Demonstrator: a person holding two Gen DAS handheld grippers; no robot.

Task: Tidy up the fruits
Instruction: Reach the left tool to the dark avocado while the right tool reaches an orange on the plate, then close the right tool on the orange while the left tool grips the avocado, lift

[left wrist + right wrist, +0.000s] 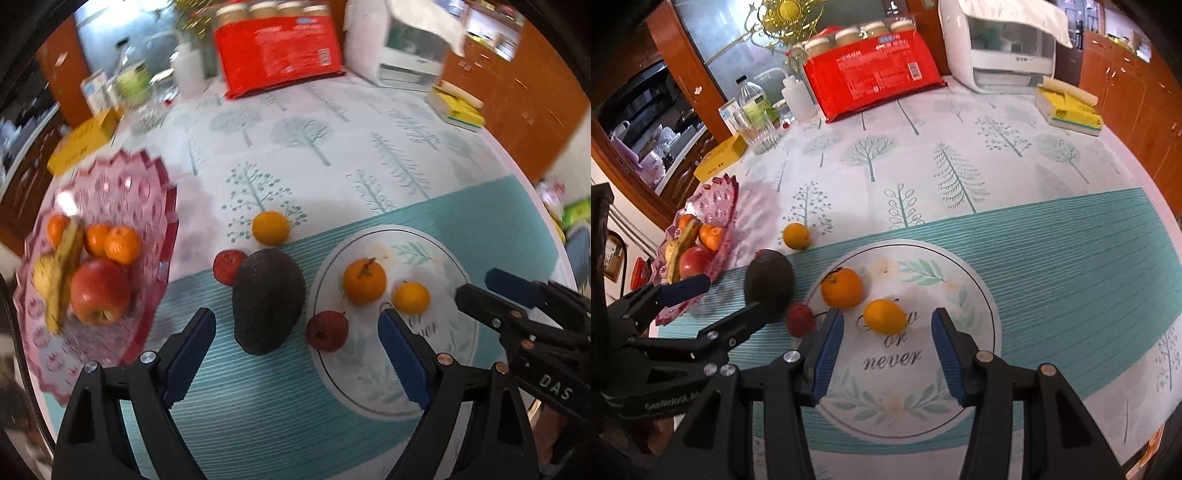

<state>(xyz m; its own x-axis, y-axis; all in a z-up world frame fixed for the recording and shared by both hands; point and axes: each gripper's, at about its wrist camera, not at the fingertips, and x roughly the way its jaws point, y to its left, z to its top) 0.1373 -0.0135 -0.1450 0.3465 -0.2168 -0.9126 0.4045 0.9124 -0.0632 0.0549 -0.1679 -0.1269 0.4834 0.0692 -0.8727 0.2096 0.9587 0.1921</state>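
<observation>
step – pick loose fruit | left claw [295, 358] spread over avocado [267, 301] | right claw [888, 354] parted, empty, behind yellow citrus [884, 316] | tip – I centre before squeezing, then carry to pink bowl [147, 177]

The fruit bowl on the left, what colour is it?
The fruit bowl is translucent pink with a scalloped rim, clearest in the left wrist view.
</observation>
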